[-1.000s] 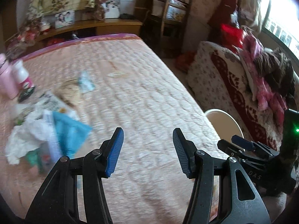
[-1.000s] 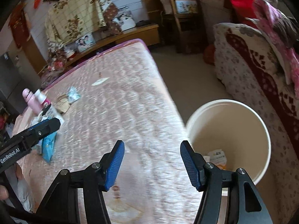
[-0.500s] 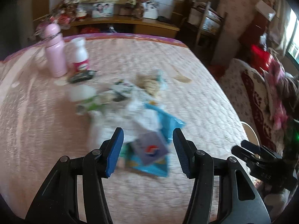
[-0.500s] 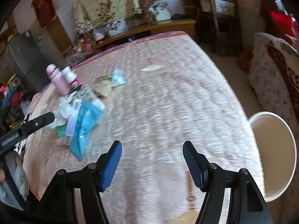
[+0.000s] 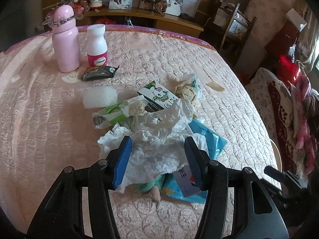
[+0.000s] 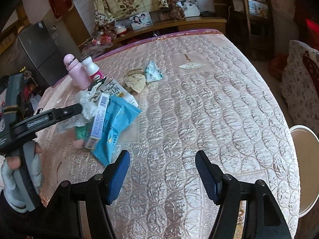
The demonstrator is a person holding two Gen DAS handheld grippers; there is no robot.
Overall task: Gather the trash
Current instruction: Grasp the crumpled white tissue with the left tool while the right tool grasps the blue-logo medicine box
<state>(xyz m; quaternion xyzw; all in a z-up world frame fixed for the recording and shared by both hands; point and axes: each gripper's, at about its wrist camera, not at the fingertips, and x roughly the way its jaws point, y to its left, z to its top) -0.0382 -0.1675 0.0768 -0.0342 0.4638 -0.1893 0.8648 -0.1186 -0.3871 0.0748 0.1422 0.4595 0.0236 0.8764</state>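
Note:
A pile of trash lies on the pink quilted bed. In the left wrist view my left gripper (image 5: 158, 159) is open, its jaws on either side of a crumpled white tissue (image 5: 157, 139). A blue plastic wrapper (image 5: 207, 137), a small box (image 5: 186, 181) and a milk carton (image 5: 159, 96) lie around the tissue. In the right wrist view my right gripper (image 6: 162, 176) is open and empty above bare quilt, right of the blue wrapper (image 6: 117, 123) and the small box (image 6: 98, 121). The white bin (image 6: 305, 165) stands on the floor at the bed's right edge.
A pink bottle (image 5: 64, 37) and a white Caltrate bottle (image 5: 97, 45) stand at the far left of the bed, with a dark packet (image 5: 100, 72) and a white tub (image 5: 99, 96) near them. A crumpled brown paper (image 6: 135, 80) and a small pale wrapper (image 6: 152, 72) lie further back. A sofa (image 6: 299, 83) stands to the right.
My left gripper swung left from bare quilt near the bin and came down over the trash pile, its jaws now around the tissue. My right gripper turned left, away from the bin.

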